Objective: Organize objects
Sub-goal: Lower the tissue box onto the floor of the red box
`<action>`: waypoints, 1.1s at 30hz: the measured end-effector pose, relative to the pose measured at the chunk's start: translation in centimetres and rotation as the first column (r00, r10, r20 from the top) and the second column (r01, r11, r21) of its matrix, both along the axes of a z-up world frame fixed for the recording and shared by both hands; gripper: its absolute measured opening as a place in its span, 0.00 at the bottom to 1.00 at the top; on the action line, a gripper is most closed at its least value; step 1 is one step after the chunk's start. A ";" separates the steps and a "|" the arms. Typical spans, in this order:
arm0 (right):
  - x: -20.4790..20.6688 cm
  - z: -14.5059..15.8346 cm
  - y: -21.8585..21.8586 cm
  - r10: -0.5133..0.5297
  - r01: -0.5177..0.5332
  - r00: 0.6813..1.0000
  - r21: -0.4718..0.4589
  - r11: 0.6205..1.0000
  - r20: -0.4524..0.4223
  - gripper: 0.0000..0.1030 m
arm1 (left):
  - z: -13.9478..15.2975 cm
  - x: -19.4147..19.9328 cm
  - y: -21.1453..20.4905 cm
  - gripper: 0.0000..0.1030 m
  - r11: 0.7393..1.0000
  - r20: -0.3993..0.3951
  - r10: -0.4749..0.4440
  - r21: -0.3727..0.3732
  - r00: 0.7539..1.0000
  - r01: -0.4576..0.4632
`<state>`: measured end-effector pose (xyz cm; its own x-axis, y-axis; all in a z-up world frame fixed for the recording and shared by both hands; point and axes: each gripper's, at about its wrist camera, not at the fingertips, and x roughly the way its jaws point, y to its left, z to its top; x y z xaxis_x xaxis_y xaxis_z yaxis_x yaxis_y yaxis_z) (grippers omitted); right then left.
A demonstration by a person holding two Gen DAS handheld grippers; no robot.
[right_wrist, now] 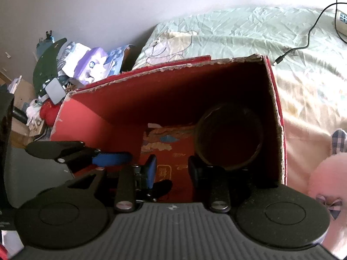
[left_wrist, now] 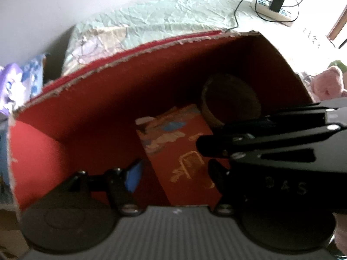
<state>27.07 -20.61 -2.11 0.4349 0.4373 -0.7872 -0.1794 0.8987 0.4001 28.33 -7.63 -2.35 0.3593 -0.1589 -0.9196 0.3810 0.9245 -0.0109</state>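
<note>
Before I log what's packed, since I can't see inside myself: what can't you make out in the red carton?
- Carton floor, near side: both views, covered by the tongs.
- Flat red packet: its gold print is blurred; the right tongs cover one edge in the left wrist view.
- Round container: interior too dark to tell contents.

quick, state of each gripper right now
Left hand-held gripper: open, holding nothing.
Right hand-held gripper: open with a narrower gap, nothing gripped.
</note>
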 end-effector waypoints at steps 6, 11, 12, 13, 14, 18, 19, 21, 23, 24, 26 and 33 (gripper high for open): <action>0.5 -0.6 0.8 0.007 -0.007 1.000 -0.051 0.999 0.009 0.32 | -0.6 0.6 0.5 0.67 0.999 0.020 0.004 0.045 1.000 -0.005; 0.8 -1.0 0.8 -0.003 0.003 1.000 -0.039 0.999 0.001 0.32 | -0.8 0.9 0.6 0.70 1.000 0.003 0.003 0.020 1.000 -0.003; 0.9 -1.1 0.9 -0.006 0.006 1.000 -0.038 0.999 -0.001 0.31 | -0.8 1.0 0.6 0.71 1.000 0.002 0.003 0.018 1.000 -0.003; 0.9 -1.2 0.9 -0.006 0.006 1.000 -0.037 0.999 -0.002 0.31 | -0.8 1.0 0.6 0.72 1.000 0.002 0.002 0.018 1.000 -0.002; 0.9 -1.3 1.0 -0.007 0.006 1.000 -0.039 0.999 -0.003 0.31 | -0.9 1.0 0.6 0.72 1.000 0.002 0.001 0.019 1.000 -0.001; 0.9 -1.3 1.0 -0.003 0.003 1.000 -0.035 0.999 0.001 0.32 | -0.9 0.9 0.6 0.73 1.000 0.002 0.003 0.019 1.000 -0.003; 0.9 -1.3 1.0 -0.002 0.002 1.000 -0.033 0.999 0.001 0.32 | -0.9 0.9 0.6 0.74 1.000 0.005 0.003 0.022 1.000 -0.003; 0.9 -1.3 1.0 -0.001 0.001 1.000 -0.028 1.000 0.000 0.33 | -0.9 0.9 0.5 0.74 1.000 0.009 0.006 0.029 1.000 -0.006; 1.0 -1.4 1.0 0.000 0.000 1.000 -0.025 1.000 0.001 0.33 | -0.8 0.8 0.6 0.75 1.000 0.012 0.007 0.030 1.000 -0.007; 0.9 -1.4 1.0 0.000 0.000 1.000 -0.023 1.000 0.002 0.33 | -0.8 0.9 0.6 0.75 1.000 0.012 0.008 0.030 1.000 -0.008; 0.9 -1.4 0.9 -0.003 0.003 1.000 -0.020 1.000 0.005 0.33 | -0.9 1.0 0.6 0.75 0.999 0.011 0.010 0.032 1.000 -0.010; 1.0 -1.5 0.9 -0.002 0.002 1.000 -0.015 1.000 0.007 0.33 | -0.8 1.1 0.6 0.76 0.999 0.010 0.024 0.038 1.000 -0.024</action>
<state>28.08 -19.67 -3.57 0.4411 0.4246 -0.7907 -0.1804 0.9050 0.3853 29.43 -7.02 -3.19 0.3718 -0.1146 -0.9212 0.3585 0.9331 0.0286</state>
